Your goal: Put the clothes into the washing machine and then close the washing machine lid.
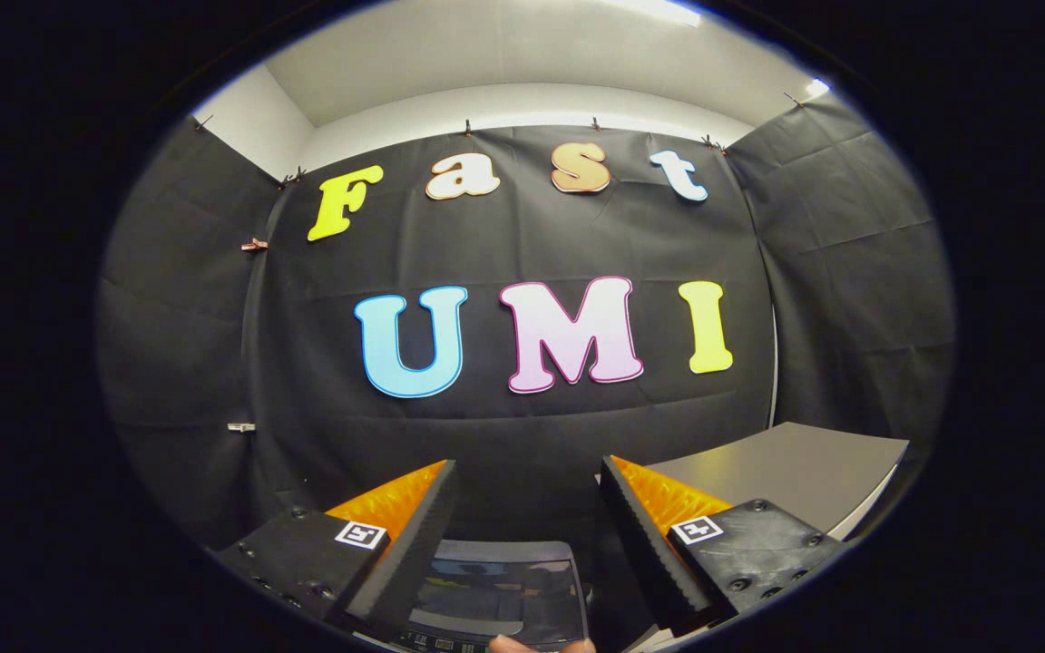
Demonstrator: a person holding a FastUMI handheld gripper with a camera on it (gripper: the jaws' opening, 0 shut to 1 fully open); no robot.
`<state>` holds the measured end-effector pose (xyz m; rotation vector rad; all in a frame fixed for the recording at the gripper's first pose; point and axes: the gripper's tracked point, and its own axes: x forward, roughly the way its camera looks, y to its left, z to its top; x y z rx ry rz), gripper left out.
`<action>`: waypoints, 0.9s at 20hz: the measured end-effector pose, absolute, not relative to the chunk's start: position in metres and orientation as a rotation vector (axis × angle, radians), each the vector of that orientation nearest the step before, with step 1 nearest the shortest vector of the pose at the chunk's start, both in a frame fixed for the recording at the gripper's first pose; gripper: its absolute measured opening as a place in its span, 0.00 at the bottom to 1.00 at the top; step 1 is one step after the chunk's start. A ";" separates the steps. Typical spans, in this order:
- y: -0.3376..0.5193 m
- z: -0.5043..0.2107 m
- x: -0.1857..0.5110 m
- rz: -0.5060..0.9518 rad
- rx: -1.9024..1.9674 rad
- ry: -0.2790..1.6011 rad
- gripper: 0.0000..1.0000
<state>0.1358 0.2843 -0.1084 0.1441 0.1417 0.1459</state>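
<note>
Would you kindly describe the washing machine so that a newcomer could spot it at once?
Start at the black cloth wall and look down between the open gripper fingers. The washing machine sits there, its dark glossy lid reflecting light, unlike the matte grey surface beyond the right-hand finger.

A recording booth set up for a laundry chore: creased black cloth [522, 435] is clipped up as walls on three sides beneath a plain white ceiling [522, 54], with a washing machine [500, 589] and a grey bench [786, 472] standing against it
</note>
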 end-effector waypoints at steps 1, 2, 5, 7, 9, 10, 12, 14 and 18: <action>0.284 -0.111 0.136 0.151 0.153 0.152 0.98; 0.283 -0.114 0.136 0.149 0.159 0.168 0.98; 0.277 -0.116 0.139 0.141 0.166 0.181 0.98; 0.273 -0.114 0.140 0.124 0.169 0.174 0.98; 0.271 -0.113 0.139 0.112 0.162 0.169 0.98; 0.271 -0.113 0.139 0.109 0.155 0.166 0.98; 0.272 -0.112 0.140 0.103 0.137 0.158 0.98; 0.276 -0.112 0.138 0.108 0.121 0.156 0.98; 0.287 -0.115 0.137 0.128 0.111 0.162 0.98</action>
